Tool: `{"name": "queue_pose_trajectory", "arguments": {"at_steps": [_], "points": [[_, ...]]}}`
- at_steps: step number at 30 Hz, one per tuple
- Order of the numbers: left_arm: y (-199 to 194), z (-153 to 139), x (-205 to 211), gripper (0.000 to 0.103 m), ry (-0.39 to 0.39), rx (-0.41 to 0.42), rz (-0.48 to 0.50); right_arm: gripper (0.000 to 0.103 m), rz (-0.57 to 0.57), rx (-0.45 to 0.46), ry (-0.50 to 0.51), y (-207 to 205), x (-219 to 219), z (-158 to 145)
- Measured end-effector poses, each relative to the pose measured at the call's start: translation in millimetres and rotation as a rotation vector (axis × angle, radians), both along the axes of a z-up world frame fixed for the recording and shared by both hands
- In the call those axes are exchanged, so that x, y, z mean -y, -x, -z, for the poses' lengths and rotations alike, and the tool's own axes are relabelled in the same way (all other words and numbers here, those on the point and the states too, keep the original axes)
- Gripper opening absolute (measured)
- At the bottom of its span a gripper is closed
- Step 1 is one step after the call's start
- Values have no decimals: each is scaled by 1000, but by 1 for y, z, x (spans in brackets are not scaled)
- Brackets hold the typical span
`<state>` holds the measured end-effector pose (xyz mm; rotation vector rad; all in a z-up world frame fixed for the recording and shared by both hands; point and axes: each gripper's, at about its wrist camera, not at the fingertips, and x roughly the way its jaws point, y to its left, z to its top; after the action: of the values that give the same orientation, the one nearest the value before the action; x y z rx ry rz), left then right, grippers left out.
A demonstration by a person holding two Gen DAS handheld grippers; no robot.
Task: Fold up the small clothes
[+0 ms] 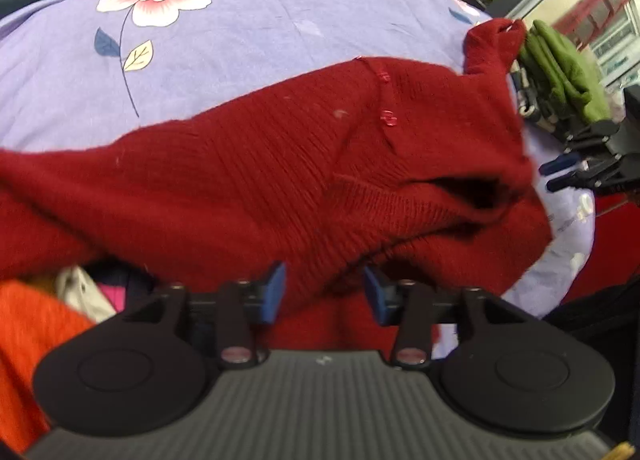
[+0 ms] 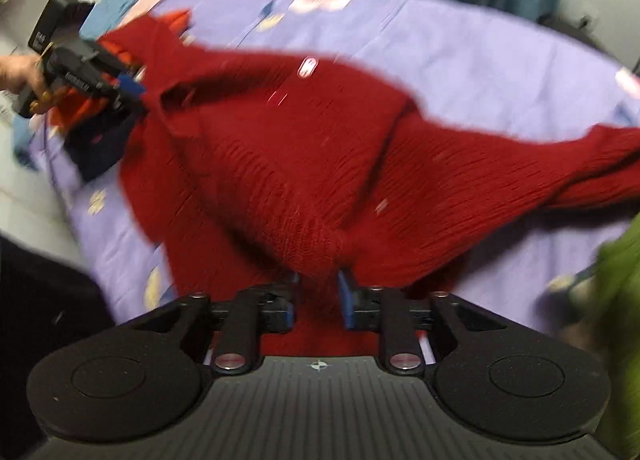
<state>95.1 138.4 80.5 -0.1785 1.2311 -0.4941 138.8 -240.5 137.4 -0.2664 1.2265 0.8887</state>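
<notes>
- The sheet (image 1: pixel 248 44), lilac with printed flowers, spreads ahead of both claws and under everything else; in the right wrist view (image 2: pixel 460 40) it runs from just beside the fingers to the far edge.
- The sweater (image 1: pixel 280 180), dark red ribbed knit with small buttons down a placket, hangs stretched between the two claws above the sheet; in the right wrist view (image 2: pixel 300 164) it fans out ahead of the fingers, one sleeve trailing off to the right.
- An orange garment (image 1: pixel 28 340) lies low to the left of the left claw, beside a heap of white, pink and dark cloth.
- A green garment (image 1: pixel 560 64) sits far ahead to the right of the left claw, just past the sweater's raised corner; in the right wrist view (image 2: pixel 620 292) it is a blur at the right edge.
- The left claw (image 1: pixel 324 292) has its blue pads pressed into a bunched fold of the sweater's near edge, a gap's worth of knit between them; the right wrist view shows it (image 2: pixel 134 94) at far left, gripping a corner.
- The right claw (image 2: pixel 318 294) is clamped on a gathered tuft of the sweater, pads close together with knit between; from the left wrist view only part of it (image 1: pixel 560 172) shows at right, and blur hides the contact.
</notes>
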Motion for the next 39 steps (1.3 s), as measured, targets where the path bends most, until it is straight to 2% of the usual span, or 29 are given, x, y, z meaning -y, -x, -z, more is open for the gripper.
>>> {"name": "queue_pose_trajectory", "arguments": {"at_steps": [3, 6, 7, 10, 13, 15, 17, 19, 20, 21, 22, 25, 28, 30, 32, 34, 37, 39], "points": [[-1, -27, -6, 57, 25, 56, -35, 48, -19, 50, -42, -3, -10, -16], [-8, -52, -8, 61, 18, 201, -60, 60, -46, 133, -113, -7, -14, -33], [-14, -59, -4, 61, -5, 230, -39, 65, -71, 151, -124, -8, -20, -34], [-27, -54, 18, 55, -66, 203, 100, 67, -212, 190, -121, -6, -49, -29], [-28, -39, 41, 53, -131, 172, 212, 66, -277, 182, -104, 0, -67, -9], [-23, -30, 49, 53, -164, 157, 234, 65, -316, 186, -87, 2, -73, 5], [-20, -25, 46, 53, -150, 156, 203, 65, -345, 183, -62, 3, -76, 15], [-19, -25, 41, 53, -130, 156, 159, 62, -347, 191, -25, 3, -83, 27], [-18, -28, 37, 53, -131, 156, 144, 57, -341, 184, -7, 1, -86, 33], [-17, -29, 34, 53, -138, 160, 134, 35, -339, 172, 11, 0, -90, 38], [-16, -33, 31, 53, -145, 165, 126, 18, -336, 159, 20, -1, -90, 37], [-12, -45, 21, 53, -146, 186, 104, 16, -221, 193, -30, -8, -82, 17], [-13, -56, 20, 53, -126, 216, 91, 15, -57, 258, -120, -16, -44, -23], [-17, -58, 24, 53, -103, 226, 103, 14, -52, 280, -155, -9, -20, -45], [-22, -54, 34, 53, -109, 224, 146, 14, -57, 297, -120, 6, -3, -58], [-25, -48, 45, 53, -125, 210, 209, 13, -58, 247, -99, 21, 11, -58], [-20, -52, 53, 53, -65, 214, 296, 8, -12, 197, -70, 34, 21, -48], [-14, -58, 55, 55, -47, 226, 347, 7, 35, 206, -70, 35, 23, -44]]}}
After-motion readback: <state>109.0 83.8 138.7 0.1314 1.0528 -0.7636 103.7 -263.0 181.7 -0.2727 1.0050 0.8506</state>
